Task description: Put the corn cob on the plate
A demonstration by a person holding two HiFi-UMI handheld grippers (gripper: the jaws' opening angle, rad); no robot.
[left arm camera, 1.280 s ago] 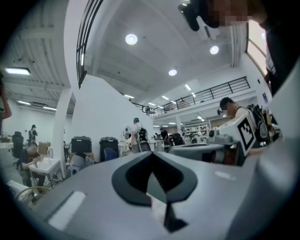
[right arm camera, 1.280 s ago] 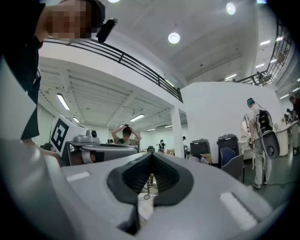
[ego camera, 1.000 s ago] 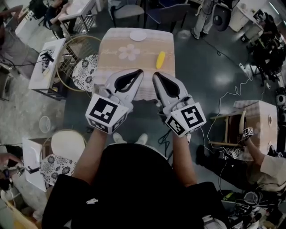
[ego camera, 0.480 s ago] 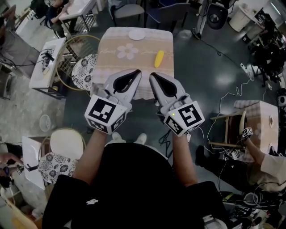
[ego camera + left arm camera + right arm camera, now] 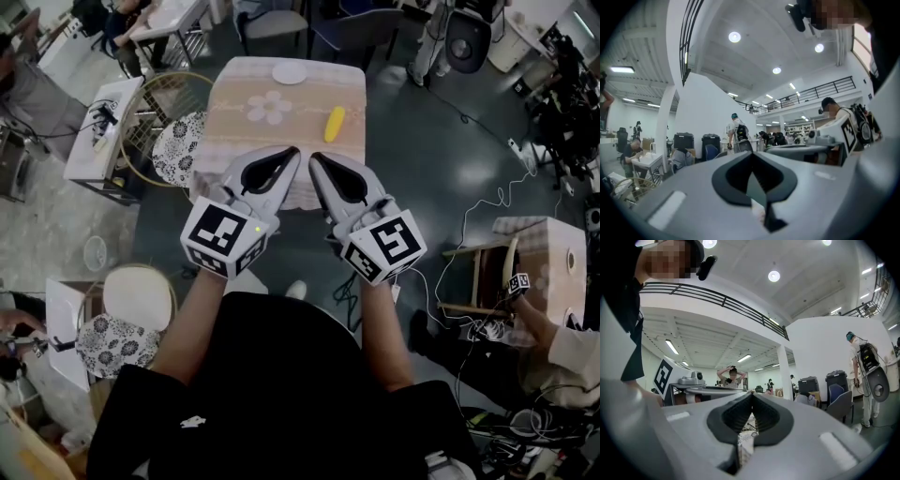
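Corn cob (image 5: 335, 123) lying right of table (image 5: 225, 112) centre, plate (image 5: 289, 73) at table's far edge; left tongs (image 5: 292, 151), right tongs (image 5: 315, 157) closed, empty, before table, likely pre-reach.

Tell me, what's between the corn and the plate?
Nothing: only bare tablecloth lies between the corn cob and the plate, seen in the head view.

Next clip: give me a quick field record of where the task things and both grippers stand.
plate: white, empty, at the table's far edge
corn cob: lying on the table, right of the flower print, apart from the plate
left gripper: shut, empty, short of the corn cob
right gripper: shut, empty, beside the left
task: not started
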